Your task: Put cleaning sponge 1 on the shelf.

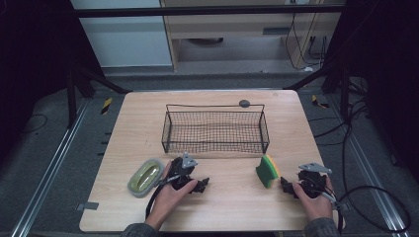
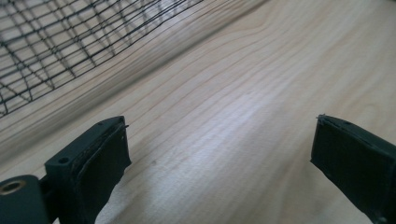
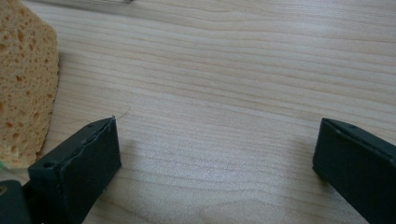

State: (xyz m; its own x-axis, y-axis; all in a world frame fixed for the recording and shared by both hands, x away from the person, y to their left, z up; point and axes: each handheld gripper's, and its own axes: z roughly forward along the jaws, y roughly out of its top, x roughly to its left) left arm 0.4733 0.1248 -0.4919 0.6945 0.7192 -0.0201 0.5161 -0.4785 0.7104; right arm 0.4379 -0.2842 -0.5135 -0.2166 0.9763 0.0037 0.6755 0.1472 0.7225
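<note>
— Where did your fingers stand?

— My left gripper (image 1: 200, 185) rested low on the tabletop (image 1: 232, 207), fingers (image 2: 88, 163) spread wide with only bare wood between them. My right gripper (image 1: 286, 186) lay near the right edge, fingers (image 3: 77, 163) spread too, pinching nothing.

— And the sponge?

— The sponge (image 1: 267, 171) stood on edge just beside my right fingers, apart from them, in front of the wire basket (image 1: 215, 131). Open wood lay between my two hands.

— Anything hard to make out?

— The right gripper view cut the sponge off at its left border. The oval dish (image 1: 146, 177) sat just left of my left hand (image 1: 170, 195); I couldn't tell what it held.
</note>
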